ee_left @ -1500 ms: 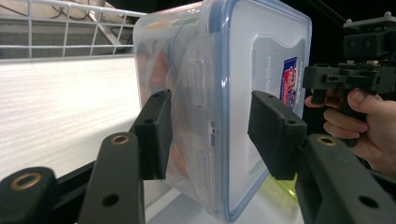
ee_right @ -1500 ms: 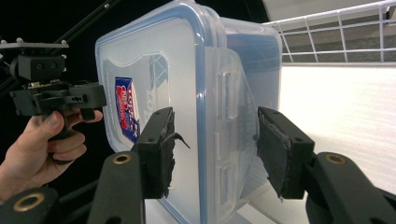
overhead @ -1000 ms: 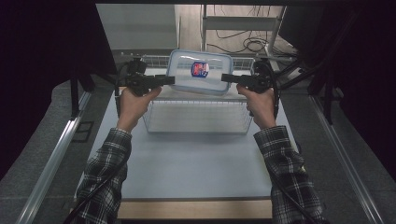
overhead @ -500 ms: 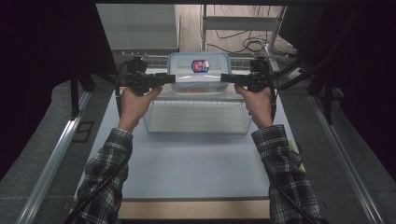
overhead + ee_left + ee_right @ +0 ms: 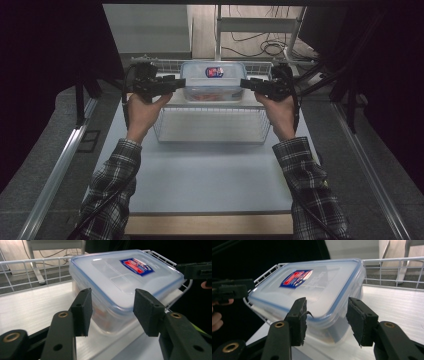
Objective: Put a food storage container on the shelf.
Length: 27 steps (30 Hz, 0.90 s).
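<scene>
A clear plastic container (image 5: 213, 82) with a blue-rimmed lid and a red and blue label lies flat on a white shelf (image 5: 30, 307). Something orange shows faintly through its wall. My left gripper (image 5: 180, 84) is at its left end and my right gripper (image 5: 245, 83) at its right end. In the left gripper view my left gripper (image 5: 112, 302) stands open with the near end of the container (image 5: 125, 282) between and beyond its jaws. In the right gripper view my right gripper (image 5: 325, 307) is open the same way around the other end of the container (image 5: 317, 287).
A wire rail (image 5: 32, 265) runs along the shelf's back and sides. A wire basket (image 5: 210, 127) stands on the pale table (image 5: 200, 175) just in front of the shelf. Dark curtains hang at both sides, and cables and a metal frame lie beyond.
The container was tilted and held between the two grippers a second ago. It has since levelled and moved slightly back onto the shelf, and both pairs of jaws now stand open.
</scene>
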Each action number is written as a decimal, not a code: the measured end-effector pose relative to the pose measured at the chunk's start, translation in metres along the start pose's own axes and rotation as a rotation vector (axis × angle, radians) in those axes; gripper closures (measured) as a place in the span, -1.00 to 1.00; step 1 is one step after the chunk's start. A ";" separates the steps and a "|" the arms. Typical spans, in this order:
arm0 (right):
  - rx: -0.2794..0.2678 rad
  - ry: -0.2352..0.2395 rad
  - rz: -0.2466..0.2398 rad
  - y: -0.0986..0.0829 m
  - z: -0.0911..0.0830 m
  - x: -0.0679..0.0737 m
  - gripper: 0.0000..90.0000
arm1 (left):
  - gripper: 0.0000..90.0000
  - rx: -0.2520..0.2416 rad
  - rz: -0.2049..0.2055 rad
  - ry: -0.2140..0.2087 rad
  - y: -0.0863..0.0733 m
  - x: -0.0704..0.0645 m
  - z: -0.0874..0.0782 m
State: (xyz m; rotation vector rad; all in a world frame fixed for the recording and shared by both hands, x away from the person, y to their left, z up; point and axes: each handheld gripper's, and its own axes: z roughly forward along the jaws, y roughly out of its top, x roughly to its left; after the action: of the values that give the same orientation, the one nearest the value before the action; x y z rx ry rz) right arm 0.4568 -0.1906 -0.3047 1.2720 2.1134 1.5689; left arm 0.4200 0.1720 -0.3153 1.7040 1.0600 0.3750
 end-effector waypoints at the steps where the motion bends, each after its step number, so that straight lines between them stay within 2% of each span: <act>1: 0.001 -0.001 -0.019 -0.002 -0.002 0.001 0.11 | 0.07 -0.002 0.012 0.000 -0.003 -0.002 -0.002; 4: -0.006 0.009 -0.075 -0.009 -0.008 0.006 0.12 | 0.01 -0.004 0.038 -0.012 -0.013 -0.005 -0.009; 7: -0.005 0.000 -0.140 -0.018 -0.012 0.012 0.15 | -0.06 0.010 0.067 -0.014 -0.027 -0.008 -0.012; 9: 0.003 -0.005 -0.164 -0.025 -0.014 0.014 0.15 | -0.09 0.021 0.082 -0.014 -0.036 -0.011 -0.013; 14: 0.005 0.013 -0.170 -0.040 -0.018 0.016 0.12 | -0.18 0.009 0.110 -0.025 -0.059 -0.015 -0.017; 19: 0.009 0.025 -0.179 -0.057 -0.020 0.017 0.01 | -0.26 0.022 0.154 -0.002 -0.079 -0.020 -0.018; 24: 0.032 0.028 -0.194 -0.075 -0.021 0.018 -0.10 | -0.35 0.017 0.154 -0.018 -0.099 -0.020 -0.019; 27: 0.038 0.022 -0.217 -0.084 -0.021 0.019 -0.17 | -0.39 0.031 0.151 -0.013 -0.112 -0.020 -0.018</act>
State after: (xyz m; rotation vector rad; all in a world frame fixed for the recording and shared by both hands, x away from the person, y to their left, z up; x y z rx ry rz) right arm 0.3897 -0.1960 -0.3629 1.0010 2.2191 1.4639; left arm 0.3444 0.1744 -0.4019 1.8179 0.9340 0.4449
